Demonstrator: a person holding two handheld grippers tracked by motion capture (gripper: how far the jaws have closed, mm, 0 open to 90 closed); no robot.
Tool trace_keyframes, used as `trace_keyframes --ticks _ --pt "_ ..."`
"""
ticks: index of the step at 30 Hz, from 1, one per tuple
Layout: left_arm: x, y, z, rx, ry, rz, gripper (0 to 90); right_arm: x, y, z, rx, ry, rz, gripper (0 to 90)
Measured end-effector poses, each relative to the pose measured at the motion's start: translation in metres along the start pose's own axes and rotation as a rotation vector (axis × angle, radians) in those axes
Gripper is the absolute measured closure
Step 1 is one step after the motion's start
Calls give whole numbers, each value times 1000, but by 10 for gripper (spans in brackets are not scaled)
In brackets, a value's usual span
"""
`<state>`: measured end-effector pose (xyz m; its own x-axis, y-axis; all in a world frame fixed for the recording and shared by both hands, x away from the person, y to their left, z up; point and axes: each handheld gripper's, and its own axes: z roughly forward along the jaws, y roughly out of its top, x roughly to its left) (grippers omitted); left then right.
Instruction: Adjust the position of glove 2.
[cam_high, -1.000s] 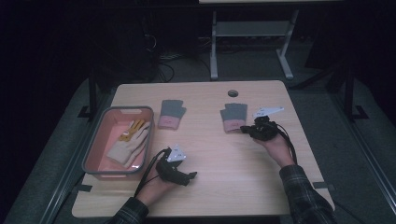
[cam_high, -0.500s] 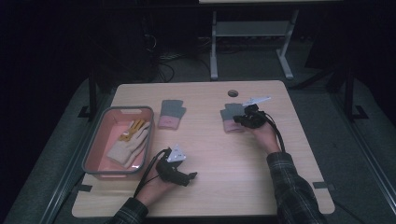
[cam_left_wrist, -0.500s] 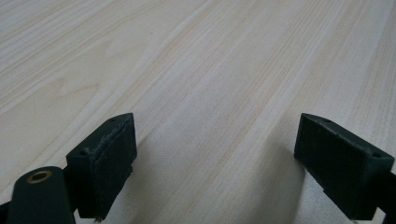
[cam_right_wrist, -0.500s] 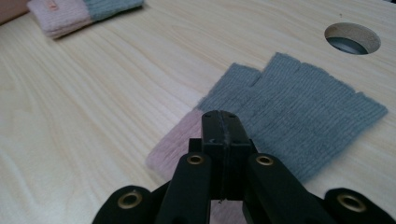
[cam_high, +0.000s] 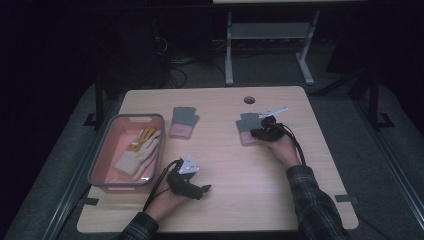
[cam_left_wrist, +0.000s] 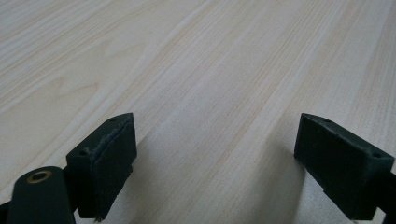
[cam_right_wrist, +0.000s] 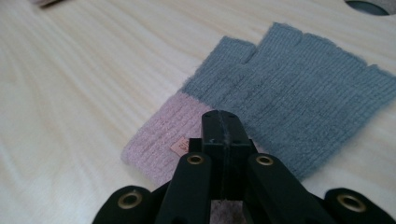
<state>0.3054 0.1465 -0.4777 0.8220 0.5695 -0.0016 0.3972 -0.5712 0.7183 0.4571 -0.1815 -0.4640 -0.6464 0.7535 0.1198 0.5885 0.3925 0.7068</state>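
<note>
A grey fingerless glove with a pink cuff (cam_high: 245, 123) lies flat right of the table's middle. My right gripper (cam_high: 259, 133) rests at its near edge, jaws shut. In the right gripper view the closed tips (cam_right_wrist: 223, 122) sit over the pink cuff of this glove (cam_right_wrist: 299, 93); I cannot see any cloth pinched between them. A matching glove (cam_high: 183, 121) lies further left. My left gripper (cam_high: 201, 190) stays near the front edge, and in the left gripper view its jaws (cam_left_wrist: 215, 158) are open over bare wood.
A pink bin with a grey rim (cam_high: 132, 118) stands at the table's left and holds a cream glove with yellow fingertips (cam_high: 137, 155). A round cable hole (cam_high: 249, 100) is at the back. A white stand (cam_high: 265, 35) is on the floor beyond the table.
My right hand has moved left and slightly down, from beside the right-hand glove onto its cuff end. The left hand has stayed put.
</note>
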Motion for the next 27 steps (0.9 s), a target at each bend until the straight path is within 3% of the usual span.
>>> trace_keyframes --ticks 11,15,22,27 --pt "0 0 0 0 0 -1 122 24 -23 -24 37 32 -45 900" --pt "0 0 0 0 0 -1 123 30 -32 -31 35 47 -40 900" --pt "0 0 0 -1 0 -1 122 49 -47 -45 46 64 -86 900" --pt "0 0 0 -1 0 -1 123 60 -59 -55 49 75 -89 900"
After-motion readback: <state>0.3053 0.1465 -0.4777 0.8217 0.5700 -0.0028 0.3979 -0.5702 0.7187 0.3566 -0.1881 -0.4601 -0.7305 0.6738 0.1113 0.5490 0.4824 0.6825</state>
